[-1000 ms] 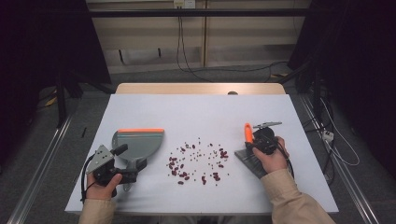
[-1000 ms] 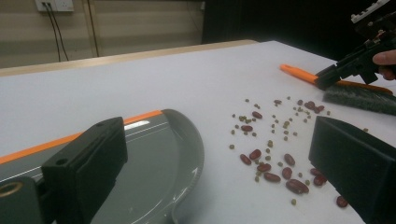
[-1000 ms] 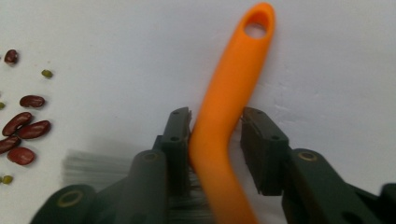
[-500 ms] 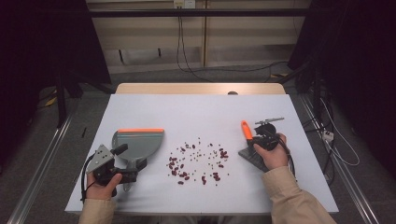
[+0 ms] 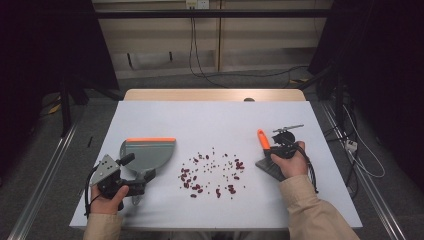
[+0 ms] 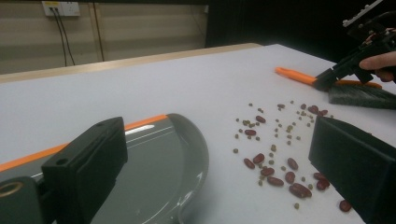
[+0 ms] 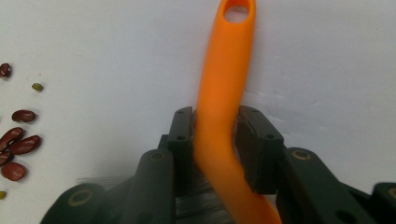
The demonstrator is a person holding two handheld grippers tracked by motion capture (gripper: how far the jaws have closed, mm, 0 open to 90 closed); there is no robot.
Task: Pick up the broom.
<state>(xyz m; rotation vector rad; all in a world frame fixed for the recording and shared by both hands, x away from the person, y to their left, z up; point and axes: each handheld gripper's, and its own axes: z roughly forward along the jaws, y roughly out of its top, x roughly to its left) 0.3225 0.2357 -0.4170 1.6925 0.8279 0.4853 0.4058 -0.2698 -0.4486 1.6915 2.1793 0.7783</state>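
Observation:
A grey dustpan (image 5: 150,150) with an orange edge lies on the white table (image 5: 210,117) at the left. My left gripper (image 5: 139,167) sits at its near side, open, its jaws standing wide apart over the pan's (image 6: 154,163) rim. Red and small green beans (image 5: 212,172) are scattered across the middle, seen as beans (image 6: 275,158) past the pan. On the right, a brush (image 5: 263,141) with an orange handle and dark bristles rests on the table. My right gripper (image 7: 217,121) is shut on that orange handle (image 7: 224,70), one pad on each side; from above the right gripper (image 5: 270,152) grips just above the bristles.
The table's far half is bare white surface, with a wooden strip (image 5: 215,95) along its back edge. Cables (image 5: 195,55) hang against the back wall, and more run along the floor at the right. Metal rails (image 5: 45,170) flank the table.
The right gripper and the brush have shifted only slightly. The left gripper and the dustpan have kept still.

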